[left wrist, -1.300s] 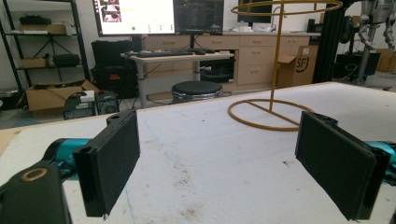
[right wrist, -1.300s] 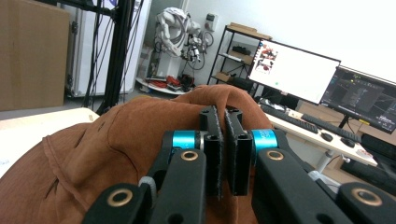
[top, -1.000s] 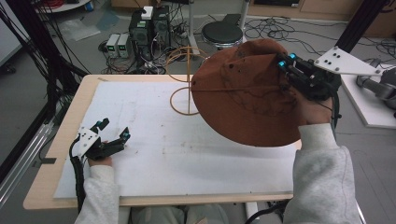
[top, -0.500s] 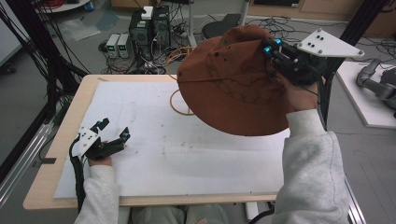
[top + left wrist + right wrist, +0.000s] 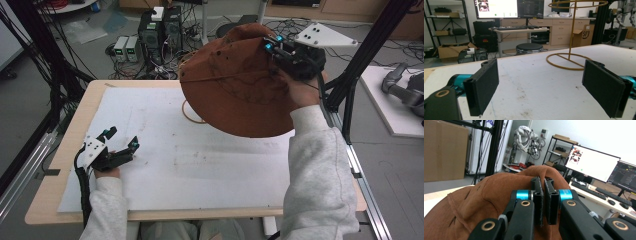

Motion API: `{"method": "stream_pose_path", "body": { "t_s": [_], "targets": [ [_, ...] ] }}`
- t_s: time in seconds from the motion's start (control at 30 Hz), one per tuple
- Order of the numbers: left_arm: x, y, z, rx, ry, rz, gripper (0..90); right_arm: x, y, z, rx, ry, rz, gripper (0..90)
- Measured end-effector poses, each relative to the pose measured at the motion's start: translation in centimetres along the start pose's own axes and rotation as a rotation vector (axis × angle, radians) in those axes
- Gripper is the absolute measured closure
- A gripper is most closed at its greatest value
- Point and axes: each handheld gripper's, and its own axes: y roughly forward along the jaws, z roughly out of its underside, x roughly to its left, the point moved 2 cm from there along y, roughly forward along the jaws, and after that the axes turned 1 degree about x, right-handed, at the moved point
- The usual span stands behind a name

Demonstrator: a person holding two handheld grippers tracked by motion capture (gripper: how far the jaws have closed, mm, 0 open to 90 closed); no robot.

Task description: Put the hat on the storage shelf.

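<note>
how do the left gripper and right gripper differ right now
The left gripper has its jaws wide apart with nothing between them; the right gripper has its jaws pinched shut on a fold of the brown hat. The left gripper sits low at the white table; the right gripper is raised above the table's far side, hat hanging from it over the gold wire stand. Both are black with blue accents and hand-held.

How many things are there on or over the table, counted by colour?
Brown: 1, the hat, pinched at its crown and held up over the table by the right gripper.
Gold: 1, the wire stand on the table.
Black: 2, the right gripper and the left gripper, which is open and rests on the white table cover.
Total: 4.
</note>
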Motion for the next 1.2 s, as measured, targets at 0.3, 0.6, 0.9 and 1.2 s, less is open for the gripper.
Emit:
{"method": "stream_pose_path", "body": {
  "t_s": [0.3,0.6,0.9,1.2],
  "targets": [
    [0.0,0.0,0.0,0.004,0.001,0.0,14.3,0.1,2.3,0.4,0.015,0.018,0.0,88.1],
    [0.0,0.0,0.0,0.002,0.0,0.001,14.3,0.3,4.9,1.4,0.041,0.039,-0.004,88.0],
    [0.1,0.0,0.0,0.004,-0.004,0.002,14.3,1.0,7.5,2.4,0.058,0.066,-0.007,87.9],
    [0.0,0.0,0.0,0.002,-0.004,0.0,14.3,1.2,9.6,3.1,0.068,0.098,-0.012,86.8]
  ]
}}
